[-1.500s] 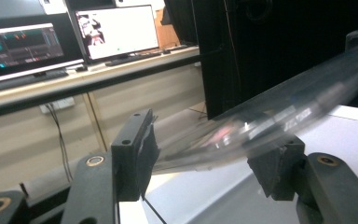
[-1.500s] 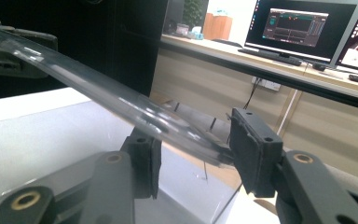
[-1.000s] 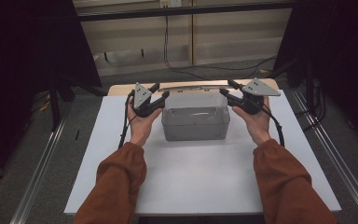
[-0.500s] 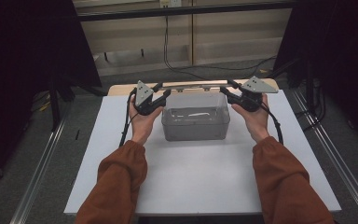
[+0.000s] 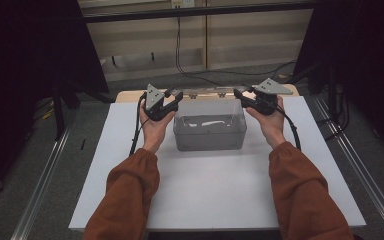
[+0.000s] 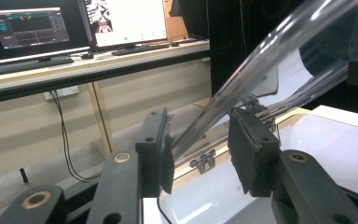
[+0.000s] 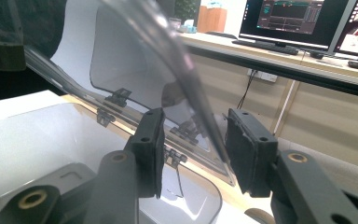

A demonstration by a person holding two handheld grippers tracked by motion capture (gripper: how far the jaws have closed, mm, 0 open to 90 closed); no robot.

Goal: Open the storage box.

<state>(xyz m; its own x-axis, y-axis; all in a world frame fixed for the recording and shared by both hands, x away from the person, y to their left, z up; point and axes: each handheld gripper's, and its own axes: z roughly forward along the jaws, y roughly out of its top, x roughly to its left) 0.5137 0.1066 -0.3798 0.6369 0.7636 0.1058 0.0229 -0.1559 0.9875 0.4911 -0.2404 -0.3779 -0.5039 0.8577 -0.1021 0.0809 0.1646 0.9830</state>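
A clear plastic box (image 5: 210, 140) stands on the white table top (image 5: 215, 195) with something pale lying inside it. Its hinged clear lid (image 6: 261, 56) (image 7: 168, 42) is swung up and tilts back toward the far side. My left gripper (image 5: 172, 102) is at the box's far left corner and my right gripper (image 5: 242, 95) at its far right corner. In the left gripper view the lid's rim runs between the jaws of the left gripper (image 6: 200, 144) and leans on one pad; those jaws have just closed a little. In the right gripper view the rim likewise leans on one pad of the right gripper (image 7: 193, 144), a gap beside it.
The lid's hinges (image 6: 203, 161) (image 7: 116, 97) sit along the box's far edge by a wooden strip. Beyond the table are a cabled wall, a desk with monitors (image 6: 28, 28) (image 7: 293, 18) and dark curtains. Metal rails (image 5: 40, 190) run along the floor on both sides.
The lid lay flat on the box a second ago; it has swung up and back. Both grippers rose slightly and moved toward the far edge with it.
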